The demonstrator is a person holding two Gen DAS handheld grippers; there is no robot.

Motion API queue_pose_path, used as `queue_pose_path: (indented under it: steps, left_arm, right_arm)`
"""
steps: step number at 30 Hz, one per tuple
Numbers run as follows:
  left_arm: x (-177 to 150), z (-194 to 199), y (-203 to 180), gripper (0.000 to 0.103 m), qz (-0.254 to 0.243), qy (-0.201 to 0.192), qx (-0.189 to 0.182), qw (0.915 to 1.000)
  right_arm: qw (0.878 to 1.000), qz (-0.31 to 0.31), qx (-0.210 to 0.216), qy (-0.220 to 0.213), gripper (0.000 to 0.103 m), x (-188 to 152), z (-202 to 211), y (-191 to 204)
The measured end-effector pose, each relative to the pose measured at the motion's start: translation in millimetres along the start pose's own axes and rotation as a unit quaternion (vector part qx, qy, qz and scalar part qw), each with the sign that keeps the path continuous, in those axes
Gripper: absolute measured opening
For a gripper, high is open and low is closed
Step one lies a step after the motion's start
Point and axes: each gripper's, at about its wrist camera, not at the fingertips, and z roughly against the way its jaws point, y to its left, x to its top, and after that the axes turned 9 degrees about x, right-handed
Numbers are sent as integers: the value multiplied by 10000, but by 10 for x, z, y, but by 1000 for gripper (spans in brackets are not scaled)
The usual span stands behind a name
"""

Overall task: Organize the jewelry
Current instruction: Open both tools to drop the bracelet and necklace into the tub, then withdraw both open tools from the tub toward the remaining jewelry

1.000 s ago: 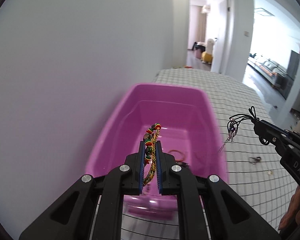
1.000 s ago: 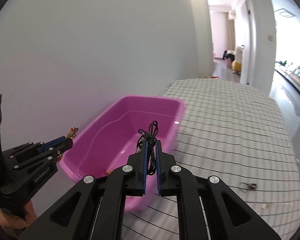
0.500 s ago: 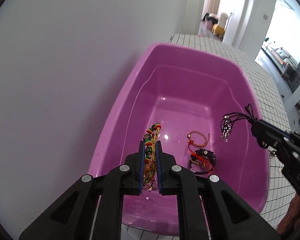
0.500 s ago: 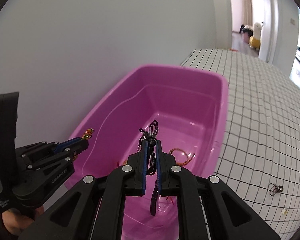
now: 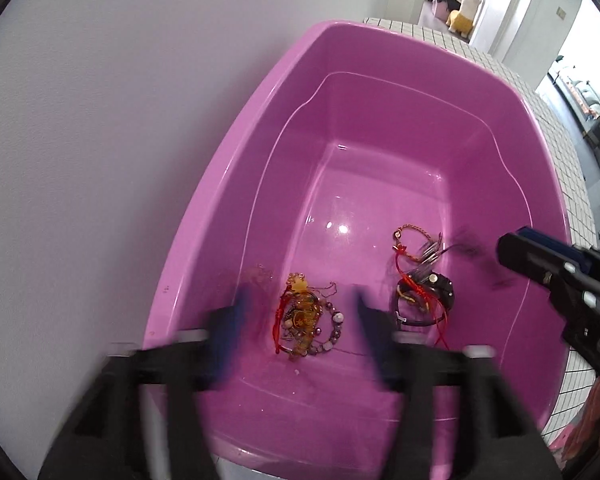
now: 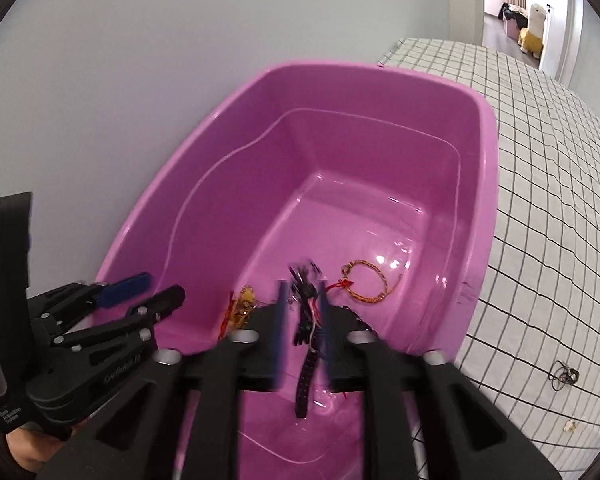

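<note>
Both claws have dropped over the pink tub (image 5: 236,184) and are opening: the left claw (image 5: 300,320) has shed its beaded bracelet (image 5: 308,320) near the tub's near wall; the right claw (image 6: 302,320) is releasing its black cord necklace (image 6: 306,320). Next, likely fetching the ring-like piece (image 6: 564,376) left on the bed (image 6: 540,200).

Pink plastic tub (image 5: 236,184): holds 3 jewelry lots on its floor. Beaded bracelet tangle with red cord (image 5: 308,320) at the near left; gold cord bracelet (image 5: 414,242) and black watch (image 5: 432,292) right of it, touching.

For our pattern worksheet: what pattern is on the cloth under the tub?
White cloth with a thin black grid of squares; clearest in the right wrist view.
</note>
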Motion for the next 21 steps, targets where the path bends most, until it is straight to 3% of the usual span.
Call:
queue_pose_path:
  steps: [4, 12, 21]
  left_arm:
    - [-26, 105, -57, 94, -151, -129, 195, 9996]
    - [-115, 237, -91, 96, -387, -224, 137, 9989]
    - [-273, 369, -234, 96, -552, -316, -131, 9979]
  right_arm:
    - [10000, -19, -53, -25, 63, -15, 93, 9]
    - [9993, -245, 9, -298, 67, -88, 313, -52]
    - [9955, -637, -150, -680, 70, -391, 602, -138]
